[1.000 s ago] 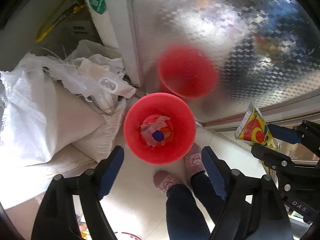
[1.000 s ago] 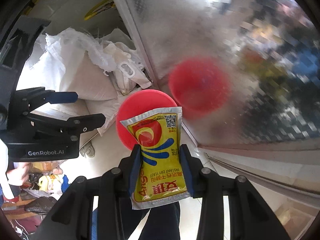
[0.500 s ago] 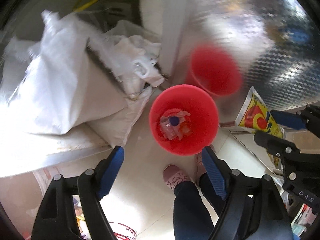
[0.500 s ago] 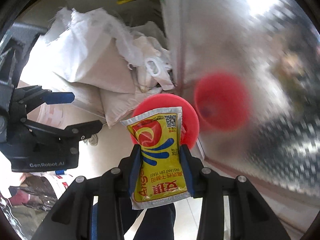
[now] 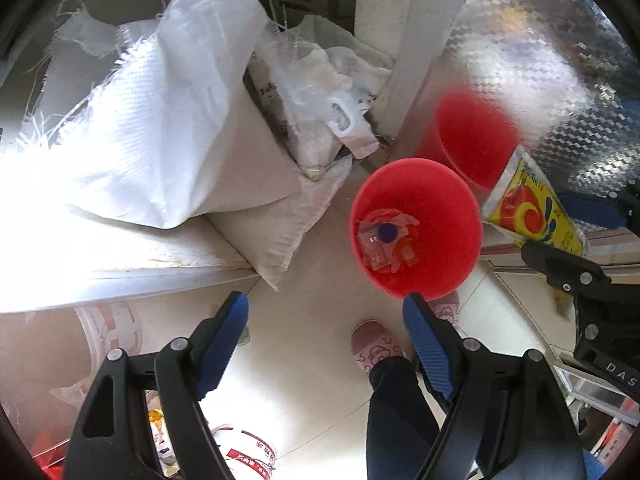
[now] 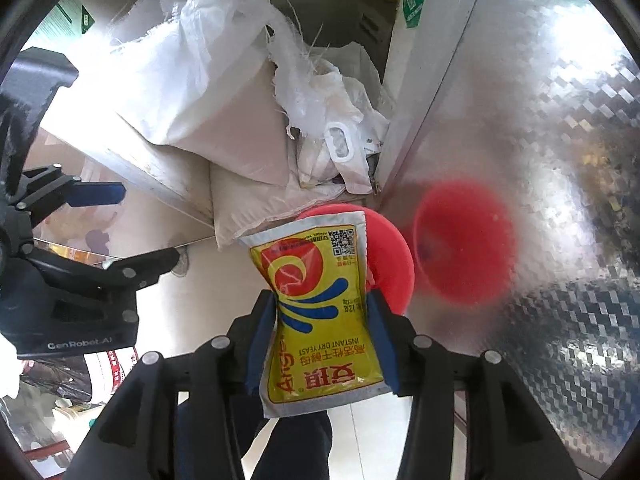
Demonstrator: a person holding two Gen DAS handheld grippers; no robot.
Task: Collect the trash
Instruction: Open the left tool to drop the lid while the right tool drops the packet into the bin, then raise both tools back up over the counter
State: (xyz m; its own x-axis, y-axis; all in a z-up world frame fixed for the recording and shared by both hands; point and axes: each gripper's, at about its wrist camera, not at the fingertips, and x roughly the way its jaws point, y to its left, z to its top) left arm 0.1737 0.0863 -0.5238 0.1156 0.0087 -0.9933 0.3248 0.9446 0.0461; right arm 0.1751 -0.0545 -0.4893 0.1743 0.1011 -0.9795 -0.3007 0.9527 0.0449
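Observation:
A red bin point(image 5: 416, 236) stands on the floor with several scraps of trash in its bottom. My left gripper point(image 5: 326, 320) is open and empty, held high above the floor just left of the bin. My right gripper point(image 6: 322, 304) is shut on a yellow yeast packet point(image 6: 316, 304), held above the bin point(image 6: 390, 260), which the packet partly hides. The packet also shows at the right of the left wrist view point(image 5: 532, 208), beside the bin's rim.
White woven sacks point(image 5: 160, 128) and crumpled plastic bags point(image 5: 324, 120) lie on a ledge to the left. A shiny metal panel point(image 6: 540, 160) on the right reflects the bin. The person's slippered feet point(image 5: 376, 346) stand below the bin.
Both grippers have swung left, so the sacks fill more of each view and the bin has slid right. The right gripper still holds the packet.

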